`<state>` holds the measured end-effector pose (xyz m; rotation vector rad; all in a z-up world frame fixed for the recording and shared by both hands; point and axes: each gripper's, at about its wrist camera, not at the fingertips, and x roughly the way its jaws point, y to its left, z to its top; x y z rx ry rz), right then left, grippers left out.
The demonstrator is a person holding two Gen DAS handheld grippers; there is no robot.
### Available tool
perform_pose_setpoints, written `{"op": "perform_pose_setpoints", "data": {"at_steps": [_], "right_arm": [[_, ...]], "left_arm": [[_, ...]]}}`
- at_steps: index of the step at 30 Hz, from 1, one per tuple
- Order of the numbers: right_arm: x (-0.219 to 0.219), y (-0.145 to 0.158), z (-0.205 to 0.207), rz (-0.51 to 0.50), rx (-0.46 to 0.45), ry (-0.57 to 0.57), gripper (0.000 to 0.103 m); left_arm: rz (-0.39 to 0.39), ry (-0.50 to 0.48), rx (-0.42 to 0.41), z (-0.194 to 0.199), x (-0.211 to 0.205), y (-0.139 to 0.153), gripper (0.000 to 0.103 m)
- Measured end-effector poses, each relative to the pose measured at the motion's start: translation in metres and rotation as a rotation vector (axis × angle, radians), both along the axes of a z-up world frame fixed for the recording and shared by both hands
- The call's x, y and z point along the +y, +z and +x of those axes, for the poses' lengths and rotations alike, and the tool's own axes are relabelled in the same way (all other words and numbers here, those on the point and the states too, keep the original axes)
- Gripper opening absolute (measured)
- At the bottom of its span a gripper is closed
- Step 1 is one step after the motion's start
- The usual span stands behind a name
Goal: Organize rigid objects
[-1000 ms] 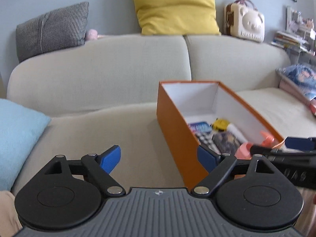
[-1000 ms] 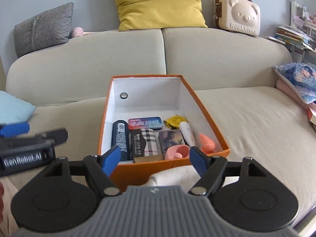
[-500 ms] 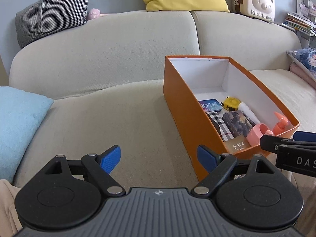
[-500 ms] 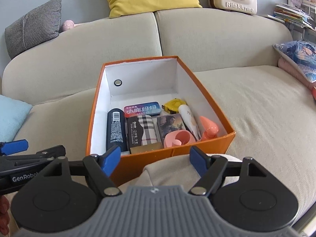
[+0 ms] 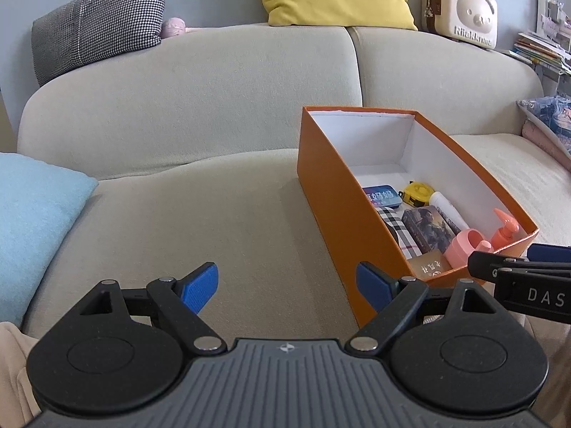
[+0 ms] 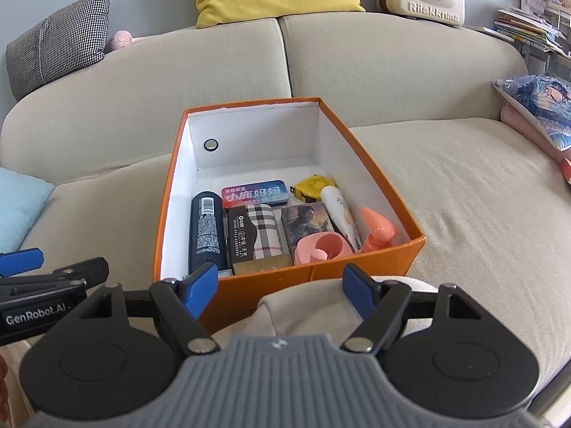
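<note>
Orange box [image 6: 314, 273] sits on sofa seat [image 6: 464, 192], dead ahead of right gripper [image 6: 281, 287], just off the right fingertip of left gripper [image 5: 287, 285]. Inside, near end packed: dark bottle [image 6: 207, 230], plaid case [image 6: 255, 230], pink pump bottle [image 6: 378, 232], yellow tape measure [image 6: 314, 185].

Judgement: all stiff, light; bottle slick, so grip mid-barrel across its width.

Both grippers spread wide, 2 fingers each, holding nothing, touching nothing.

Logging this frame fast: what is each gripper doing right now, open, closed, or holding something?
Left gripper: open, holding nothing, over the sofa seat beside the orange box.
Right gripper: open, holding nothing, in front of the box.
</note>
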<state>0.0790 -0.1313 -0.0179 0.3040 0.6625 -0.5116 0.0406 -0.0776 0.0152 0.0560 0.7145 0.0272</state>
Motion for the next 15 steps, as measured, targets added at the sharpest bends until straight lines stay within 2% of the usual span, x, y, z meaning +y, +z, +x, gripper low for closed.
{"op": "perform_pose_setpoints", "data": {"at_steps": [15], "right_arm": [[0.0019, -0.0002, 0.0004, -0.004, 0.007, 0.000, 0.078]], "left_arm": [[-0.007, 0.009, -0.025, -0.0010, 0.0025, 0.0029, 0.102]]}}
